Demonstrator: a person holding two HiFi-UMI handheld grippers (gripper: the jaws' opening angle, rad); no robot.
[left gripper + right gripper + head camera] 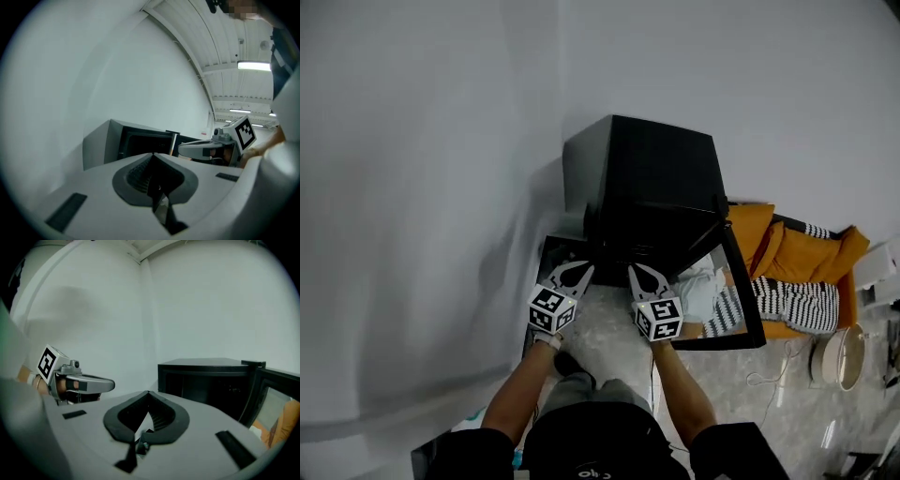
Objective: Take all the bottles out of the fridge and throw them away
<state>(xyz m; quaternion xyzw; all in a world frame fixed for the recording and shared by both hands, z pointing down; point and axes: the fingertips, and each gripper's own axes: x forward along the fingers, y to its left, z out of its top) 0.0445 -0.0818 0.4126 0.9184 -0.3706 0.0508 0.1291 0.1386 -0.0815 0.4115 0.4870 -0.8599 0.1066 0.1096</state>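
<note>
left gripper (574, 272): jaws pressed together at the tips, nothing between them – its own view (152, 154) shows the same
right gripper (148, 392): jaws closed tip to tip, empty; in the head view (639, 272) it sits just beside the left one, apart from it
contact: neither gripper touches anything – both are held in the air in front of the fridge, pointing at it
fridge (642, 187): small black box on the floor against the white wall (422, 187)
fridge door (741, 300): swung open to the right, glass face reflecting
bottles: the inside of the fridge is too dark to make out in any view
open room: bare pale floor (609, 347) under the grippers; wall close on the left
right side: orange and striped cloth (797, 272) heaped beyond the door; pale round object (839, 356) further out
</note>
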